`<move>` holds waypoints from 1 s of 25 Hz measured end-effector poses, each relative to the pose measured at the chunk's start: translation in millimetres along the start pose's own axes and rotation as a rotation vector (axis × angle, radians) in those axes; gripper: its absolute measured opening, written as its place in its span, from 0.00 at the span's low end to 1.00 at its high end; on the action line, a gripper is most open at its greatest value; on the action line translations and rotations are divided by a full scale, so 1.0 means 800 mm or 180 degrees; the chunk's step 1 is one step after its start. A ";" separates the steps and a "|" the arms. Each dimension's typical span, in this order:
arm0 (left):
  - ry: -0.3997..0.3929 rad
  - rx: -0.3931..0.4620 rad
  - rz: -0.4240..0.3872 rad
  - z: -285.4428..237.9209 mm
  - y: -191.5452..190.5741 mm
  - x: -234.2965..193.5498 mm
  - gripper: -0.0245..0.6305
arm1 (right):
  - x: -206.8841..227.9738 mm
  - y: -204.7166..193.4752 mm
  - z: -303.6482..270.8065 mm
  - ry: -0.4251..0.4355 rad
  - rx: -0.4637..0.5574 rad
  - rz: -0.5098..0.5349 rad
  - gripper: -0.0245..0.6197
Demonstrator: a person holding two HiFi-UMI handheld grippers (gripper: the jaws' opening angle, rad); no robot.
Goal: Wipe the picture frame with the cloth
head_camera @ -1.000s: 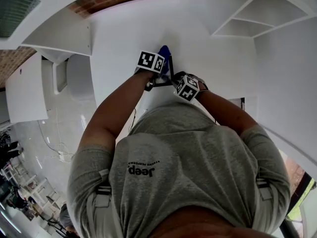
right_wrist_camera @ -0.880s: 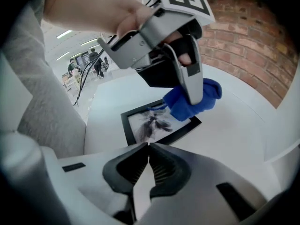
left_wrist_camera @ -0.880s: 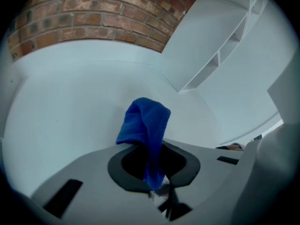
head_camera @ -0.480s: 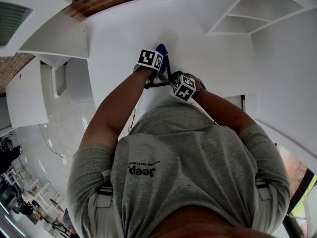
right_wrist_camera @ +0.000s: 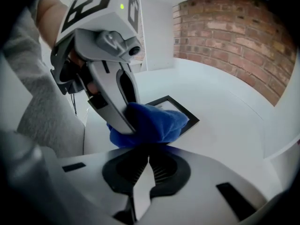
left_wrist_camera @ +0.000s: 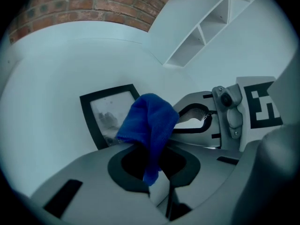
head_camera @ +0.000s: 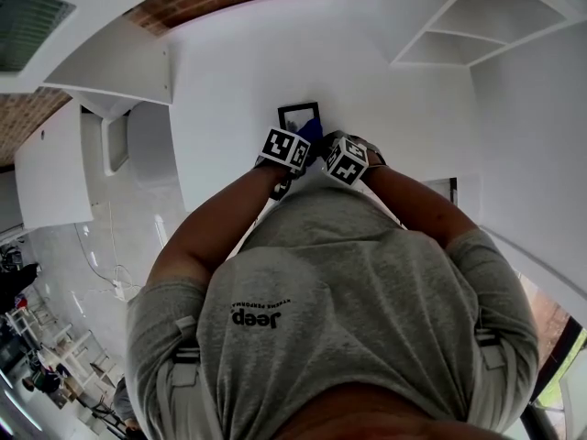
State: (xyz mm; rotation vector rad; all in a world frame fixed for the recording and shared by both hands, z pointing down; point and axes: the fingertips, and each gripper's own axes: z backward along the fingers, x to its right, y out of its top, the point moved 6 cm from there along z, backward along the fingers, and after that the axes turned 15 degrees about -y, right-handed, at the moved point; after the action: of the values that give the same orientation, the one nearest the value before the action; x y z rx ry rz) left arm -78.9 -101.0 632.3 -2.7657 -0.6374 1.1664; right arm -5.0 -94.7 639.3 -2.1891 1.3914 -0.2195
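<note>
Risks first: the blue cloth [left_wrist_camera: 147,121] is bunched into a loose wad and hangs from the left gripper [left_wrist_camera: 150,168], whose jaws are closed on a narrow strip of it. With so little fabric pinched, a firm drag across the glass could prob. tug the cloth free. The picture frame [left_wrist_camera: 110,114] lies flat and unheld on the smooth white table [left_wrist_camera: 47,78], so a sideways wipe w/ any pressure may just skate it along rather than clean it. The two grippers are also crowded together. The right gripper [right_wrist_camera: 149,149] has its jaws drawn together at the tips, pressed against the cloth's underside. Whether it nips a fold can't be told. If it does, the two could pull against each other and strip the cloth from one.

Position: the frame sits on the table just beyond both grippers, on the far side from the person. In the left gripper view the wad covers the frame's near right corner, and whether it touches the frame can't be told. The frame's left side and top edge show clear. In the right gripper view the frame's far corner pokes out from behind the cloth. The wipe itself looks not yet begun.
</note>
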 end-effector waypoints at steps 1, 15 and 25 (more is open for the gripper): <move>-0.0027 0.0008 0.0014 0.001 -0.003 0.002 0.12 | 0.000 0.000 0.000 -0.0001 -0.0002 0.0005 0.07; -0.0118 0.0174 0.0044 0.004 -0.008 -0.011 0.12 | -0.007 -0.005 0.013 0.0003 0.0135 0.0199 0.07; -0.0240 0.0286 0.0222 0.009 -0.003 -0.019 0.12 | -0.028 -0.013 0.013 0.0079 0.0243 0.0076 0.07</move>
State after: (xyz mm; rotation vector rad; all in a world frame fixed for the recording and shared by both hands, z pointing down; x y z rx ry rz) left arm -94.1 -105.6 638.1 -2.7005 -0.4857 1.2853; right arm -3.0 -67.8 639.1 -2.1132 1.3991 -0.2873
